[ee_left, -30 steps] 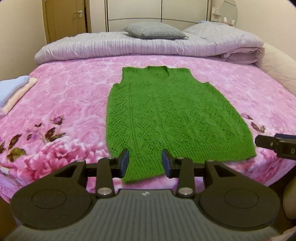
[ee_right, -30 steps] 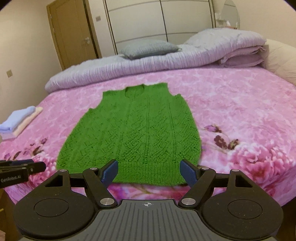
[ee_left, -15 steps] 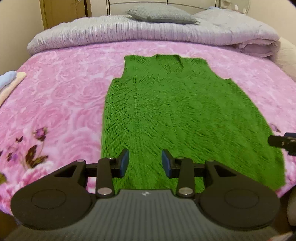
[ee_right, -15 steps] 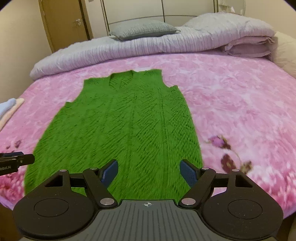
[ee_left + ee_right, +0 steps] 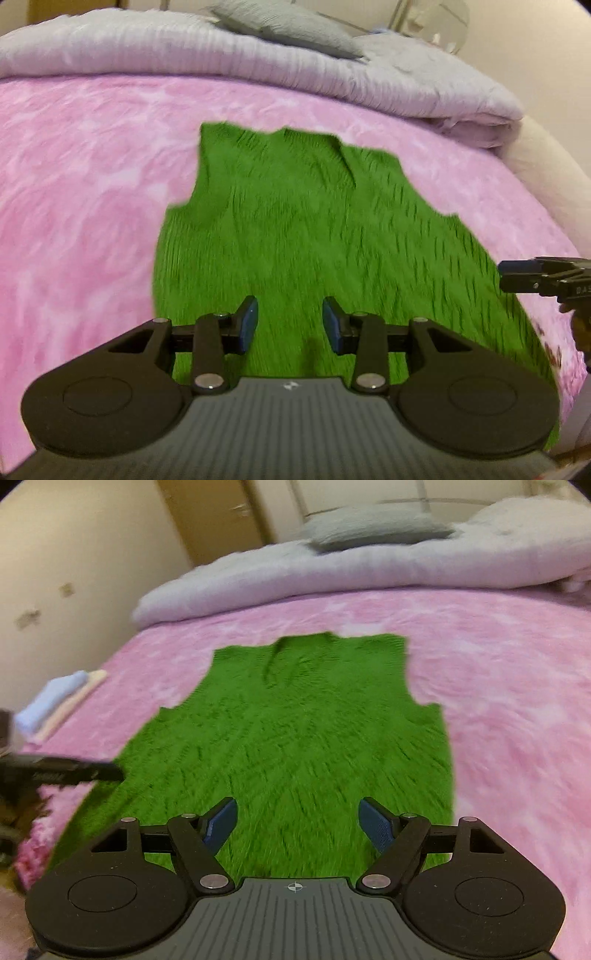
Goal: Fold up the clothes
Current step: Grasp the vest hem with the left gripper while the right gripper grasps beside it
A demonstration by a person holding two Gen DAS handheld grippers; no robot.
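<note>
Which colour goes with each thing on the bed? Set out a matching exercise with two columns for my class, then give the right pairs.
Things:
1. knitted vest
2. bedspread
3. pillow
4. top cloth of the folded pile

Colours:
A. grey
B. light blue
C. green
D. pink

Pairs: 1-C, 2-D, 3-A, 4-B

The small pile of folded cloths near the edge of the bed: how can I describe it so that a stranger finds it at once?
Start from the bed with the pink flowered blanket. The green knitted vest lies flat in its middle; the pile of folded cloths sits apart from it, at the blanket's edge on the wall side. It is the only folded stack: pale blue on top, cream beneath.
</note>
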